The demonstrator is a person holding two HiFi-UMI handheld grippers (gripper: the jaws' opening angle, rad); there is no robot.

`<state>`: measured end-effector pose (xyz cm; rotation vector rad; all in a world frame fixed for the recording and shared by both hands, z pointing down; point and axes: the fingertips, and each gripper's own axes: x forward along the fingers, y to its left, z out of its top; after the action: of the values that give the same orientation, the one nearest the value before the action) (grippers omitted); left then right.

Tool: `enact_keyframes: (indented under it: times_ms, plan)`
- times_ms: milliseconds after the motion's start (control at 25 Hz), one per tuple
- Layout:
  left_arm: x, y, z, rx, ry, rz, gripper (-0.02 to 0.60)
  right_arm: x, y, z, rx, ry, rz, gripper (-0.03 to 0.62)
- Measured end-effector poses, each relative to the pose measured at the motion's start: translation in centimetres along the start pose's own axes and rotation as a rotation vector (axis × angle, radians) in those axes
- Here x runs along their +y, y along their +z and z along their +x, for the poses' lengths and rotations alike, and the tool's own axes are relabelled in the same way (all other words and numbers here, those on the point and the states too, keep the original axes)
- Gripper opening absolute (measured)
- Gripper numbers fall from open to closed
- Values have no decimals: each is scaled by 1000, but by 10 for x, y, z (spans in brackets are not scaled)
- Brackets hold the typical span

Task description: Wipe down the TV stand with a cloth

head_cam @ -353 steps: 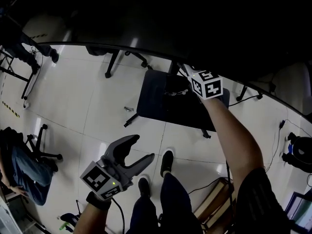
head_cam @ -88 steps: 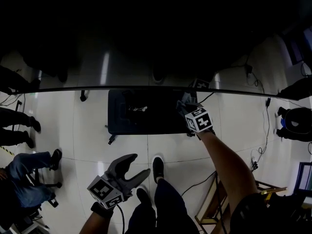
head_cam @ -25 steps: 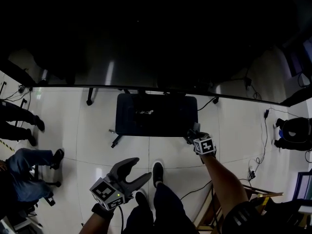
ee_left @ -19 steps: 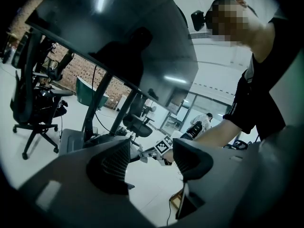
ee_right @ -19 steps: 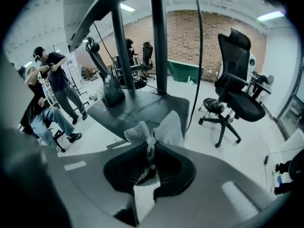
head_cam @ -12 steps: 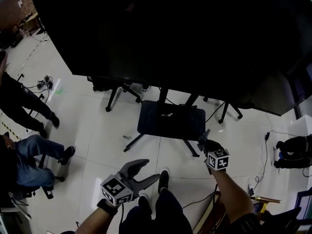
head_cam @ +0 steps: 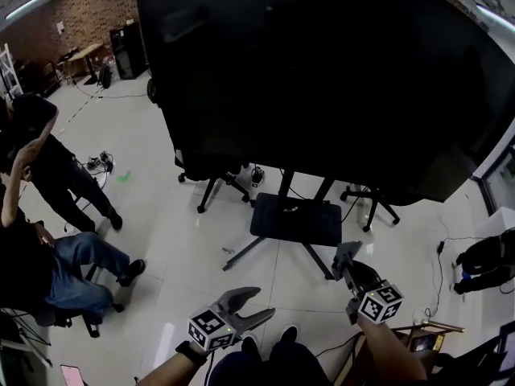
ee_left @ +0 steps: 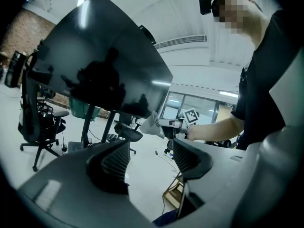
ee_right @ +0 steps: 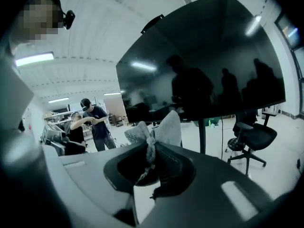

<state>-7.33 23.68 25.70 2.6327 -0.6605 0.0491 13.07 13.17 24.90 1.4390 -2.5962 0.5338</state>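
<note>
1. Two grippers sit low in the head view. The right gripper (head_cam: 346,257) has its jaws clenched on the cloth (ee_right: 161,129), with bunched grey fabric sticking out past the tips. The left gripper (head_cam: 256,305) has its jaws released, nothing between them
2. Cloth is in the air, not touching the TV stand (head_cam: 296,219). The stand's dark base plate lies on the floor just ahead of the right gripper, under the big TV screen (head_cam: 322,79)
3. Risk: only a pinch of cloth looks held, so a hard drag across the base could pull it loose
4. Risk: reaching low under the screen could knock the jaws into a stand leg (head_cam: 249,256) or the screen's lower edge
5. Risk: a thin cable (head_cam: 447,240) on the floor at right could snag a foot
6. Room: open floor between the person and the base's front edge. One office chair (head_cam: 216,185) stands close at the stand's rear left and another chair (head_cam: 372,201) at rear right, so the back edge looks cramped
7. Bystanders (head_cam: 48,175) at far left, well apart from the stand
</note>
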Motion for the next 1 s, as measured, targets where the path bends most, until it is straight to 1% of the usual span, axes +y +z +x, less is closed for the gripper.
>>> enact_keyframes:
  times_ms: [160,360,480,640,760,1000]
  plan:
    - [-26,3,-10,-17,0,9,307,45,20,-43,-68,41,39,38]
    - [-54,-6,-16,-30,21,8,307,75,11,-85,-92,90,65,38]
    - [-69,-9,-13,-29,40,9,307,81,5,-104,-98,117,66,38]
    - [-91,-4,1,-58,66,12,307,81,5,-124,-118,157,67,37]
    - [-108,-2,13,-74,81,8,307,82,8,-140,-130,189,46,37]
    - [-128,-3,35,-86,91,40,307,80,12,-163,-149,242,-7,36]
